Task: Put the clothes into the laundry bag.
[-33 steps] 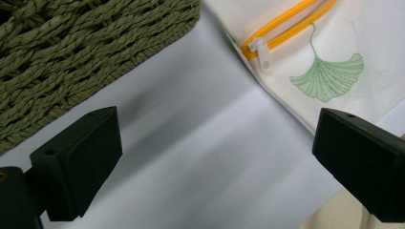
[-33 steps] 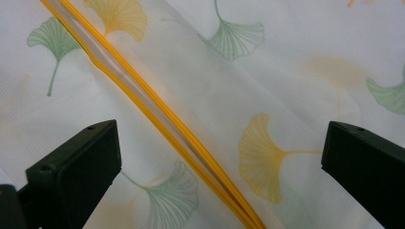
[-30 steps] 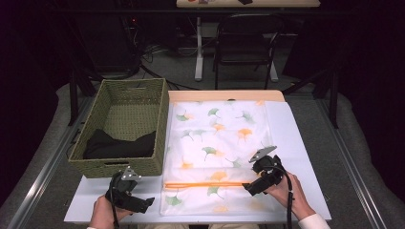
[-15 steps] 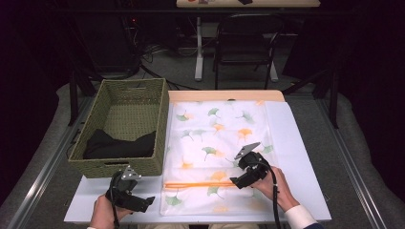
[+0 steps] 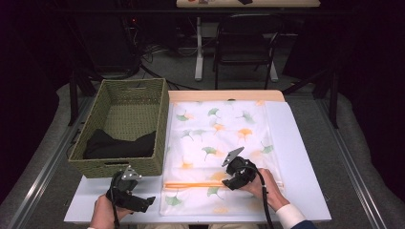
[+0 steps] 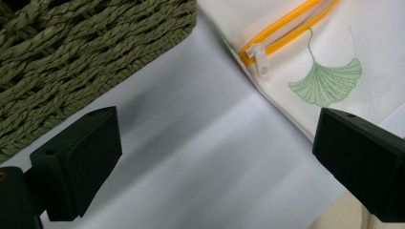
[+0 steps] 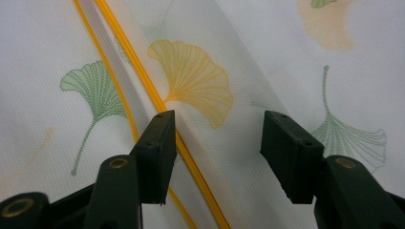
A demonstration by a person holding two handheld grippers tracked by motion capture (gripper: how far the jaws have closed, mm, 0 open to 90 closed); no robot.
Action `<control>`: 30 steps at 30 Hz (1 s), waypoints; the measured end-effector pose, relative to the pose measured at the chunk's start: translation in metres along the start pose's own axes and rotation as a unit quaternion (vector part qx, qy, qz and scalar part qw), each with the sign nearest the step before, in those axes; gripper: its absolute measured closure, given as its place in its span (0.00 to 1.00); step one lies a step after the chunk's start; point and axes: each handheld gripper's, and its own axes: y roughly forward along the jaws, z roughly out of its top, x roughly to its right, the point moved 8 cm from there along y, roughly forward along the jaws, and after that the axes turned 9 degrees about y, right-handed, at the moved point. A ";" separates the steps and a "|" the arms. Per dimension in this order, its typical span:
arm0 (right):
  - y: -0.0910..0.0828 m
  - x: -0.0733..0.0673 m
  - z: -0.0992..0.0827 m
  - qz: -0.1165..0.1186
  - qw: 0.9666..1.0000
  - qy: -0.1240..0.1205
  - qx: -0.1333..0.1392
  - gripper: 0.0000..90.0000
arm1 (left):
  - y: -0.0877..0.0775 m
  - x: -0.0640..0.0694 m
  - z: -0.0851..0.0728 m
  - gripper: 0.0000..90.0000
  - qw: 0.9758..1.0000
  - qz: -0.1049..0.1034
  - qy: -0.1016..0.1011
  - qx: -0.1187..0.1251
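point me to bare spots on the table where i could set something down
Free: the white strip of table right of the ginkgo-print mesh bag, and the near-left corner below the wicker basket. Crowded: the bag's near end, where the right gripper sits at the orange zipper, and around the left gripper.

Wicker basket (image 5: pixel 125 129) walls the mat's (image 5: pixel 296 157) left; right lies open.

No readable text, labels, brands, numbers, signs anywhere in these views.
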 end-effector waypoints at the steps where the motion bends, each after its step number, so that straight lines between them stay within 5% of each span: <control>1: 0.001 0.000 0.000 0.003 1.000 -0.004 0.000 0.51 | 0.000 0.000 0.000 0.03 1.000 -0.003 0.001 -0.001; 10: 0.004 0.000 -0.001 0.021 1.000 -0.002 0.000 0.52 | 0.000 0.001 -0.001 0.03 1.000 -0.007 0.000 0.000; 24: 0.003 -0.004 0.001 0.017 1.000 -0.010 0.017 0.94 | 0.001 0.003 -0.001 0.05 1.000 -0.013 0.011 0.003; 30: 0.000 -0.006 0.001 0.004 1.000 -0.014 0.016 0.97 | 0.002 0.004 -0.001 0.04 1.000 -0.019 0.014 0.003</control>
